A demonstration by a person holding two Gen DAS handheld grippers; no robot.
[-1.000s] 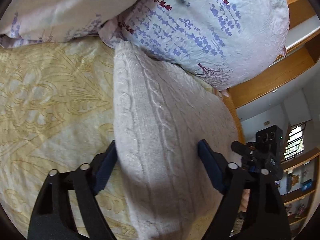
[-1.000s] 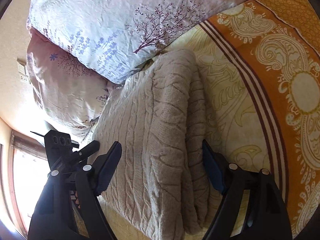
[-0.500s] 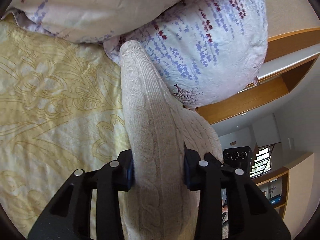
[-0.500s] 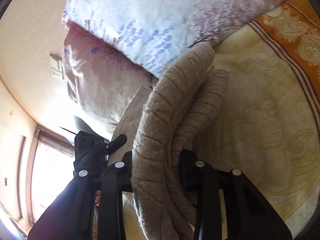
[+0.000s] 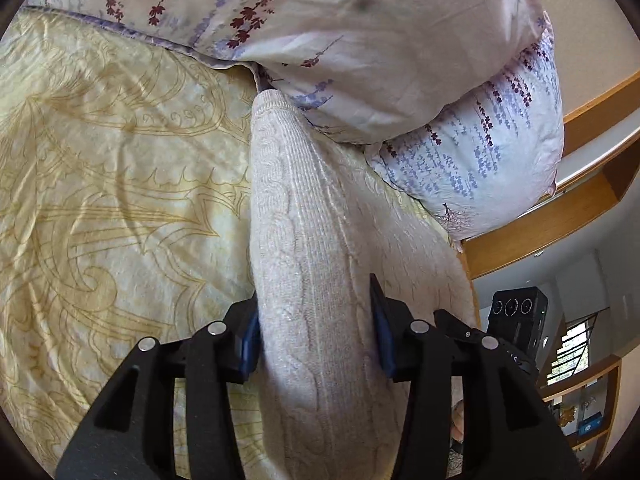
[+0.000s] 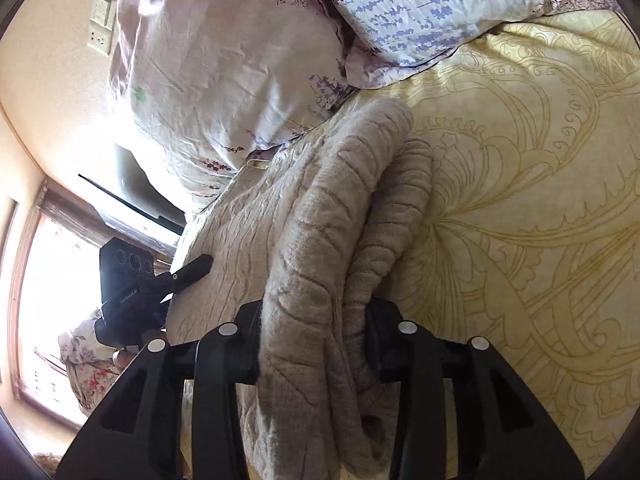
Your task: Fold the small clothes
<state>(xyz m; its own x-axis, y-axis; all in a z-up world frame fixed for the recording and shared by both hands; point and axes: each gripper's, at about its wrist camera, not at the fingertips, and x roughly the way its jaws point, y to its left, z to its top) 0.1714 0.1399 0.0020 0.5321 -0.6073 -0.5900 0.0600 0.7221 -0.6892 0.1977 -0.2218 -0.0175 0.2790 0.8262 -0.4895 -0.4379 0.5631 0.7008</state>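
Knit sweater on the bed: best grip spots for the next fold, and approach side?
Keep the two near corners. The left gripper and right gripper each pinch a bunched edge of the knit sweater, jaws just eased slightly. Come from the near side: pillows crowd its far end, so folding away looks safest.

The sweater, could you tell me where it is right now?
In both views, the sweater lies on the yellow bedspread below the pillows, pinched by both grippers.
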